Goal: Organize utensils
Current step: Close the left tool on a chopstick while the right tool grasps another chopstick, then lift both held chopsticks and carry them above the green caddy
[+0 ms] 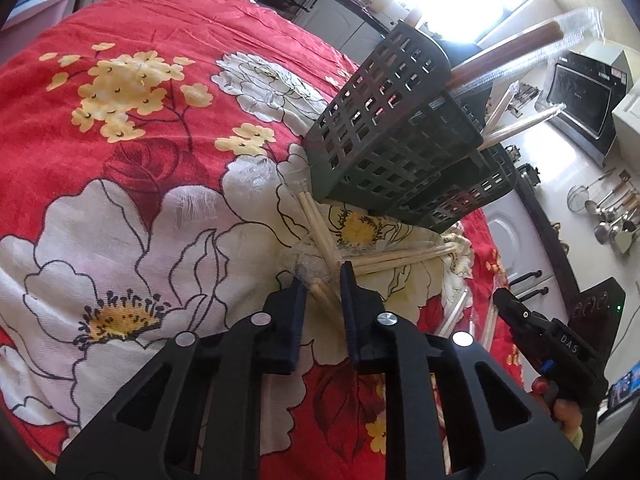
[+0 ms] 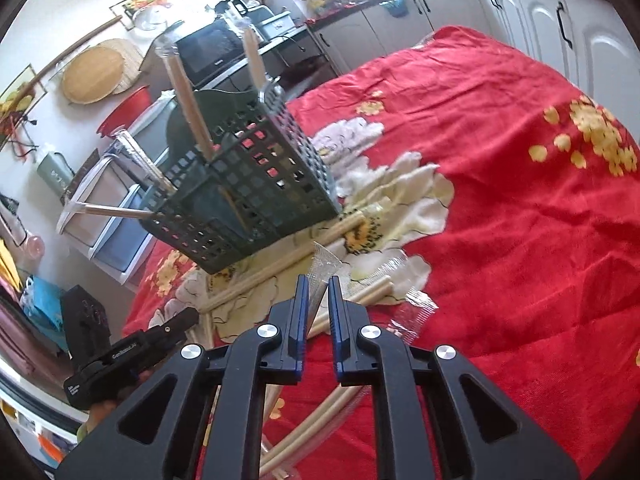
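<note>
- The dark green perforated plastic utensil basket [image 1: 394,136] stands on the red flower-printed cloth [image 1: 132,168], tilted in both wrist views; it already carries several wrapped chopstick pairs [image 2: 188,100] upright in its compartments, judged as the place where the loose ones belong
- More pale wooden chopsticks in clear plastic sleeves [image 1: 320,228] lie crossed on the cloth just near the basket's foot, some running under its near edge; they are not yet sorted
- The left gripper [image 1: 323,280] has its jaws drawn nearly together on one wrapped pair of chopsticks [image 1: 325,294], whose near end passes between the pads while the far end points toward the basket; the grip sits at the near end, likely so that the far tip can be dropped into a compartment
- The right gripper [image 2: 318,284] is pinched on the clear wrapper [image 2: 320,270] of another pair [image 2: 340,404], which trails back and down beneath it; holding by the sleeve risks a slip
- The basket lies far and right of the left gripper, far and left of the right one, near but not touching either
- Each gripper shows at the other view's near edge, well apart
</note>
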Tool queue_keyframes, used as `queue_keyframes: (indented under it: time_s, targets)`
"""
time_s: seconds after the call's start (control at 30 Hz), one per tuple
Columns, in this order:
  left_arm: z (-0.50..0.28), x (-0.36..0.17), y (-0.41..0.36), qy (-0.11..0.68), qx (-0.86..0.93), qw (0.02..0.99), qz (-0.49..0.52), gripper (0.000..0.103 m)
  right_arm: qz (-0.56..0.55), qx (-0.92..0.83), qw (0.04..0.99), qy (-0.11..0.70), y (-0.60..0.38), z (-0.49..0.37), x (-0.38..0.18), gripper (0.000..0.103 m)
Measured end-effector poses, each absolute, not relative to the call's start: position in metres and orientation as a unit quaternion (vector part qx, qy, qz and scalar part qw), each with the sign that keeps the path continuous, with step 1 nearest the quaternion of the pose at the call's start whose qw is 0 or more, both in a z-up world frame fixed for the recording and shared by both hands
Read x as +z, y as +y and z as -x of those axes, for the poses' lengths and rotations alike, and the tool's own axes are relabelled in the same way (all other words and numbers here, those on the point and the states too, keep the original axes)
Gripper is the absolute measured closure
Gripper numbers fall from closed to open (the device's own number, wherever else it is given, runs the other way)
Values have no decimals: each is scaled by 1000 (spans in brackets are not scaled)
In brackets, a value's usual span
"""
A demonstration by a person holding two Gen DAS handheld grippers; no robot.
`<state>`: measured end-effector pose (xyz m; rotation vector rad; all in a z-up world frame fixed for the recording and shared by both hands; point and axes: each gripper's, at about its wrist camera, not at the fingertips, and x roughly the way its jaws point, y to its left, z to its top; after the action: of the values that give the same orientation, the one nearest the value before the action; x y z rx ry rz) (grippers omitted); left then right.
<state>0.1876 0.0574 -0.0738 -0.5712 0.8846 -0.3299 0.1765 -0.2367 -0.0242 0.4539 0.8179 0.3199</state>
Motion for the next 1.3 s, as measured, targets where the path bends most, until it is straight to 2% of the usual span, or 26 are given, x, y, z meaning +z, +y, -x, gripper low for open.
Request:
queue_keyframes:
  time_s: [0.57,1.3]
  targets:
    - [-156,-21,82,346,-160,881,280,97,-170,210,902,337,-208,-160,22,96]
    - [-127,66,41,259,-206,919,214,100,-130,262,924,248,-191,-140,92,98]
